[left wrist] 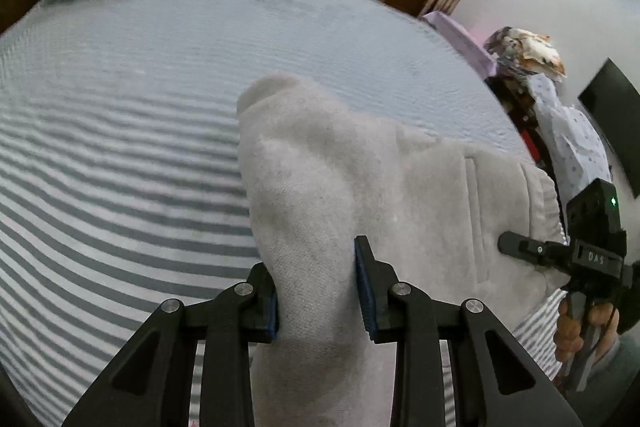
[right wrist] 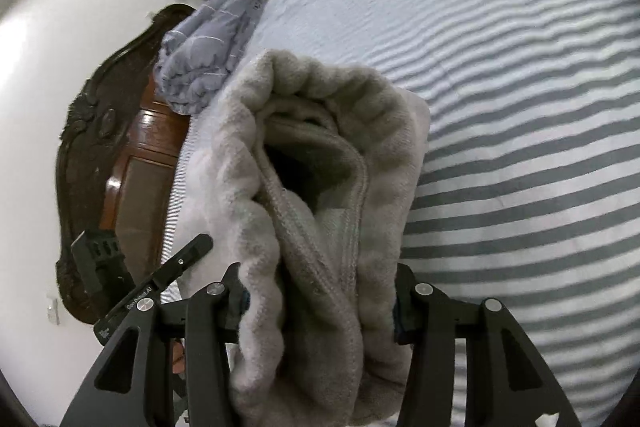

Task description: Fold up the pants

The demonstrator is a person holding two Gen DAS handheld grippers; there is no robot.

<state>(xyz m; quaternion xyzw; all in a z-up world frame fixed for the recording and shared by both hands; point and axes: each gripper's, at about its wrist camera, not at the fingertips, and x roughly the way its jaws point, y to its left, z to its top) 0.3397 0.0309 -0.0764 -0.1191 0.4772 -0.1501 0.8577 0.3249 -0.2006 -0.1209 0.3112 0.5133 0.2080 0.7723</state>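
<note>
Here we have the pants (left wrist: 340, 163), pale grey and fleecy, lifted between both tools above the striped bedsheet (left wrist: 120, 155). Our left gripper (left wrist: 318, 291) is clamped on a thick bunch of the fabric, its blue pads pressed into the cloth on either side. Our right gripper (right wrist: 320, 303) pinches the elastic waistband (right wrist: 320, 131), which gapes open towards that camera so that we look straight into the dark inside of the garment. In the left wrist view the right tool shows at the far edge of the cloth, with fingers (left wrist: 572, 323) wrapped round its handle. The main risk, as we judge it, is that both grips hold gathered wads and not clean single edges: when we lay the pants down, the hidden layers may land twisted and the fold will come out lumpy or skewed. The fleece is bulky and soft, so a pinch may slide off if we pull the two ends apart too hard, and one end would then drop to the bed. The crumpled blue quilt (right wrist: 208, 51) lies near the head of the bed beside the dark wooden headboard (right wrist: 100, 147); swinging the cloth that way could drag it onto that heap rather than bare sheet.
</note>
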